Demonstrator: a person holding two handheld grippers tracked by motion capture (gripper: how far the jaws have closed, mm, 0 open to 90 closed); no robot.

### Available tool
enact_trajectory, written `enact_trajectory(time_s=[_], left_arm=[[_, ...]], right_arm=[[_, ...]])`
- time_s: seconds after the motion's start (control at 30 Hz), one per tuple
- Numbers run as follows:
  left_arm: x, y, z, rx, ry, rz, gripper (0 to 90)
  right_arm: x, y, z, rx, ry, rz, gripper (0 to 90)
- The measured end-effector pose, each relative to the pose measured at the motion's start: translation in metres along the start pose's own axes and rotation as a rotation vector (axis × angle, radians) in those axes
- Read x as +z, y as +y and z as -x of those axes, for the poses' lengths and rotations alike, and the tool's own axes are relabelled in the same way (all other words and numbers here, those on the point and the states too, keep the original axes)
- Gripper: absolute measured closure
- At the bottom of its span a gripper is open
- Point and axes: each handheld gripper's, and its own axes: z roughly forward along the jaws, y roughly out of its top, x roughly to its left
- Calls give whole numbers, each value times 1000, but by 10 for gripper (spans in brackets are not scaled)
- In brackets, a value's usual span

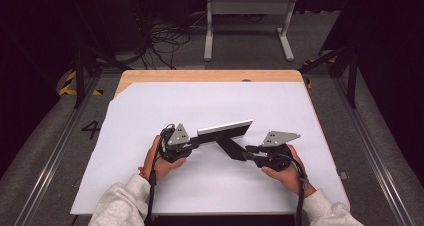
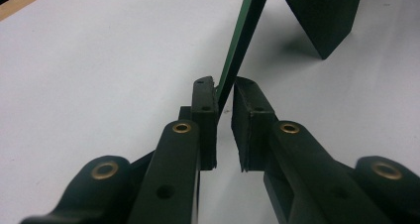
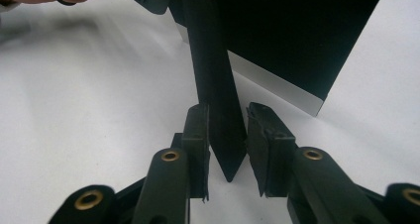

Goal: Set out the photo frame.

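I am holding a thin dark panel (image 1: 225, 129) on edge over the white-covered tabletop (image 1: 150, 106), my left hand-held gripper (image 2: 225, 107) clamped on its left edge, while my right hand-held gripper (image 3: 228, 135) is straddling the black pointed stand leg (image 3: 218, 110) at the panel's back with its jaws slightly apart, not yet pressing. I am judging this as the prop-setting step: next the right jaws need to pinch that leg and swing it. The panel is looking flat, rigid, dark-faced, with a pale silvery edge.

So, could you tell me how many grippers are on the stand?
2: the left gripper at the panel's left end, the right gripper at its black back leg.
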Motion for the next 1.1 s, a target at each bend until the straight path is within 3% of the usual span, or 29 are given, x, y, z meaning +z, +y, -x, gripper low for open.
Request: enact_trajectory(time_s=[0.27,0.5,1.1], left_arm=[[4,-1,-1,-5,-2,-13,795],[7,-2,-1,-6,0,-25,789],[-1,0,5,-1,-9,-36,821]], right_arm=[[9,-4,3,5,-24,-31,723],[14,-5,1,8,-44,-37,797],[18,-1,17,52,-94,-37,754]])
